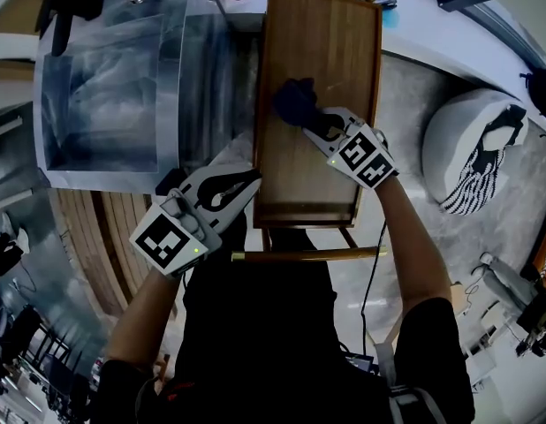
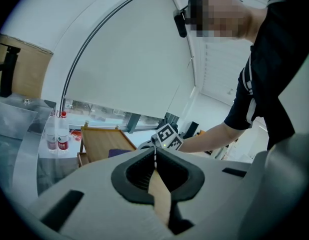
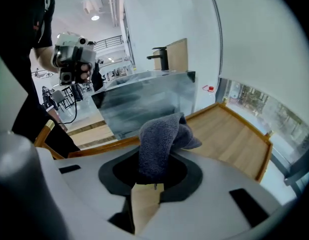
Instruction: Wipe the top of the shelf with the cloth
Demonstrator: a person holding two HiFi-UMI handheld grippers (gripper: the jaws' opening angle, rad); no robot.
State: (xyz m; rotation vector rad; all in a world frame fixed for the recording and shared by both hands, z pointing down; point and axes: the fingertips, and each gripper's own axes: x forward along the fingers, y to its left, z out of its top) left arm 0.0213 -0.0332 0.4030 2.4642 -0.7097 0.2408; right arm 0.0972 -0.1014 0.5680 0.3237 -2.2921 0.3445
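One cloth (image 1: 295,101), dark blue-grey, clamped in right tool (image 1: 315,124), over the middle of the wooden shelf top (image 1: 339,51). Left tool (image 1: 248,184): jaws together, nothing between them, at shelf's near-left edge. Two red-labelled bottles (image 2: 62,136) beyond; print illegible.

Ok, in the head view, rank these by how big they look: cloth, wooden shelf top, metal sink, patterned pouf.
1. metal sink
2. wooden shelf top, somewhat smaller
3. patterned pouf; it sits lower, farther from the camera, so it may look smaller than it is
4. cloth, bunched in the right gripper
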